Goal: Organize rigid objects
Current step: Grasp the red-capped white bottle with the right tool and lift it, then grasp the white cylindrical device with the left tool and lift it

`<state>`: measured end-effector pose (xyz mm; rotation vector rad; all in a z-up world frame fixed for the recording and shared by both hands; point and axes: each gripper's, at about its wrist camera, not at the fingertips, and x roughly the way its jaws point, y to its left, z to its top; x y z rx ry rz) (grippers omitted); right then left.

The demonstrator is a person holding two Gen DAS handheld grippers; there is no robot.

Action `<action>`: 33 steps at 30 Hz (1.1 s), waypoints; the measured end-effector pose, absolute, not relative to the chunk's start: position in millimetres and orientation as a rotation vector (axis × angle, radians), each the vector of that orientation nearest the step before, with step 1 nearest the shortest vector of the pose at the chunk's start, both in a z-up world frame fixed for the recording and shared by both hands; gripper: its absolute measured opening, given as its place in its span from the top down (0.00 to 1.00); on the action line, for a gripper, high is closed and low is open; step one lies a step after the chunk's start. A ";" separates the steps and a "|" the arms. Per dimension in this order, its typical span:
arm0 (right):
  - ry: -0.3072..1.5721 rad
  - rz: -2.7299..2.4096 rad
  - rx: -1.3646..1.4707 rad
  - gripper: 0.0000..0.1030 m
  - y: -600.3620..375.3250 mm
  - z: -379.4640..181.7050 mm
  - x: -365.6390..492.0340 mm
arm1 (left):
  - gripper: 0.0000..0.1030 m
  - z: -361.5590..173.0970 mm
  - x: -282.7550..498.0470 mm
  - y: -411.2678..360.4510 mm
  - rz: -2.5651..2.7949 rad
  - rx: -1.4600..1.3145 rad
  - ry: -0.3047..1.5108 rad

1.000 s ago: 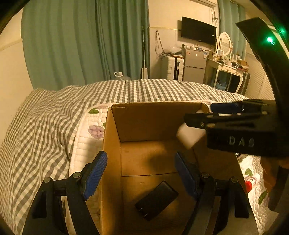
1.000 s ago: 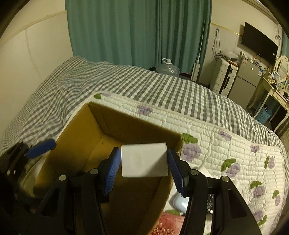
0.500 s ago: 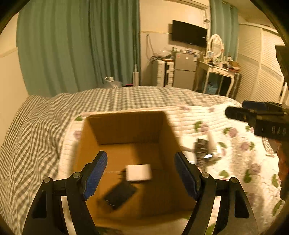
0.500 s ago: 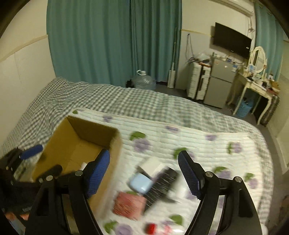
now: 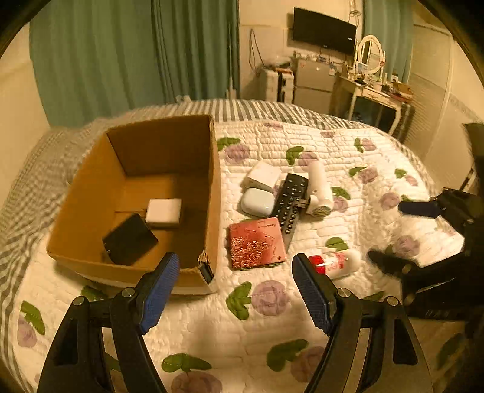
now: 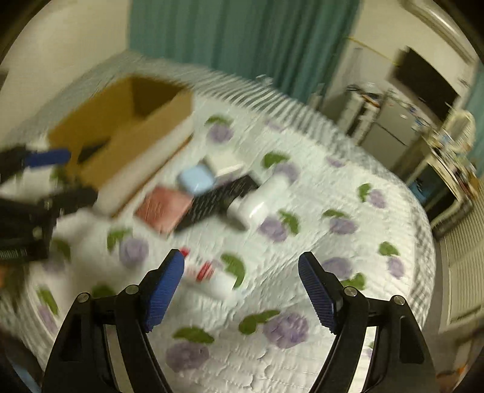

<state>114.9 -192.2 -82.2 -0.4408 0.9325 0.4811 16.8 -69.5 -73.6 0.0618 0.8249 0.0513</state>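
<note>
An open cardboard box (image 5: 213,181) sits on the bed and holds a white block (image 5: 164,211) and a black flat device (image 5: 130,238). Right of it lie a pink rose-patterned case (image 5: 256,243), a black remote (image 5: 290,202), a pale blue case (image 5: 257,202), a white box (image 5: 263,177), a white bottle (image 5: 319,187) and a red-and-white tube (image 5: 334,263). My left gripper (image 5: 236,293) is open and empty, above the quilt in front of the box. My right gripper (image 6: 240,290) is open and empty, above the tube (image 6: 211,279); it also shows in the left wrist view (image 5: 402,235).
The bed has a white floral quilt (image 5: 272,332) over a grey checked cover (image 5: 27,196). Green curtains (image 5: 136,54) hang behind. A small fridge (image 5: 311,81), a dressing table (image 5: 375,93) and a wall TV (image 5: 323,28) stand beyond the bed's far right.
The right gripper let go of the white block, which now lies in the box. Both grippers pulled back from the box, the right one swinging right over the loose objects.
</note>
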 end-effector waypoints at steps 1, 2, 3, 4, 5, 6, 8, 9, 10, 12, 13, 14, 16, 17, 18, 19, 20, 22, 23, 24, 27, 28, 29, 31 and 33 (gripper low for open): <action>0.955 0.499 -0.450 0.24 -189.7 -89.3 115.6 | 0.23 -76.8 15.0 -74.9 0.071 0.099 0.815; 0.982 0.522 -0.476 0.24 -184.4 -99.0 118.5 | 0.23 -79.6 13.7 -80.1 0.088 0.125 0.810; 0.998 0.534 -0.510 0.25 -177.8 -107.0 122.3 | 0.23 -81.4 12.8 -83.1 0.100 0.136 0.804; 1.004 0.540 -0.531 0.26 -173.6 -111.6 124.4 | 0.23 -82.6 11.7 -85.9 0.107 0.137 0.798; 1.028 0.553 -0.564 0.27 -167.7 -121.0 129.4 | 0.23 -83.4 10.8 -87.4 0.112 0.136 0.794; 1.050 0.562 -0.580 0.30 -164.2 -128.1 133.2 | 0.23 -84.1 10.4 -89.3 0.115 0.134 0.792; 1.110 0.604 -0.601 0.35 -160.0 -145.8 140.1 | 0.23 -85.5 11.0 -92.5 0.106 0.132 0.805; 1.123 0.615 -0.607 0.38 -159.0 -151.1 142.1 | 0.23 -86.9 11.1 -94.0 0.096 0.123 0.815; 1.135 0.623 -0.612 0.38 -158.8 -157.5 145.1 | 0.23 -88.5 11.1 -95.7 0.090 0.117 0.823; 1.136 0.631 -0.602 0.38 -159.3 -161.1 150.0 | 0.23 -95.6 13.0 -99.9 0.060 0.096 0.861; 1.142 0.639 -0.582 0.38 -160.2 -162.7 154.0 | 0.23 -100.6 15.3 -102.4 0.057 0.089 0.880; 1.154 0.648 -0.556 0.39 -162.0 -164.3 157.9 | 0.23 -104.0 16.2 -104.5 0.057 0.086 0.891; 1.167 0.648 -0.528 0.44 -165.3 -167.2 161.7 | 0.23 -112.4 21.4 -108.4 0.047 0.085 0.924; 1.168 0.651 -0.515 0.45 -167.5 -167.2 162.1 | 0.23 -114.8 23.2 -109.0 0.048 0.083 0.931; 1.167 0.654 -0.510 0.47 -168.9 -166.8 161.9 | 0.23 -117.3 25.3 -109.3 0.052 0.077 0.938; 1.162 0.651 -0.506 0.50 -170.4 -165.7 161.4 | 0.23 -119.2 27.0 -110.1 0.053 0.069 0.948; 1.155 0.638 -0.504 0.52 -172.5 -164.1 160.9 | 0.23 -121.0 28.3 -109.9 0.052 0.056 0.956; 1.131 0.620 -0.484 0.57 -179.9 -157.0 162.6 | 0.23 -124.9 31.3 -111.5 0.039 0.045 0.969; 1.108 0.600 -0.458 0.58 -186.6 -151.0 162.9 | 0.23 -126.8 33.3 -111.6 0.034 0.044 0.978; 1.088 0.584 -0.430 0.60 -193.4 -145.1 163.6 | 0.23 -128.6 34.4 -113.6 0.028 0.043 0.983; 1.019 0.510 -0.300 0.63 -224.6 -122.2 169.3 | 0.23 -133.7 42.0 -119.5 0.008 0.028 0.993; 1.000 0.477 -0.254 0.64 -236.4 -115.2 172.4 | 0.23 -134.9 45.5 -122.1 -0.007 0.024 0.995; 0.979 0.433 -0.207 0.64 -251.0 -108.8 175.6 | 0.23 -135.3 50.7 -125.6 -0.019 0.024 0.995; 0.971 0.382 -0.180 0.64 -261.6 -102.7 182.9 | 0.23 -134.2 62.4 -132.7 -0.041 0.023 0.985; 0.965 0.329 -0.168 0.64 -274.1 -102.4 186.7 | 0.23 -131.6 75.1 -138.0 -0.065 0.029 0.974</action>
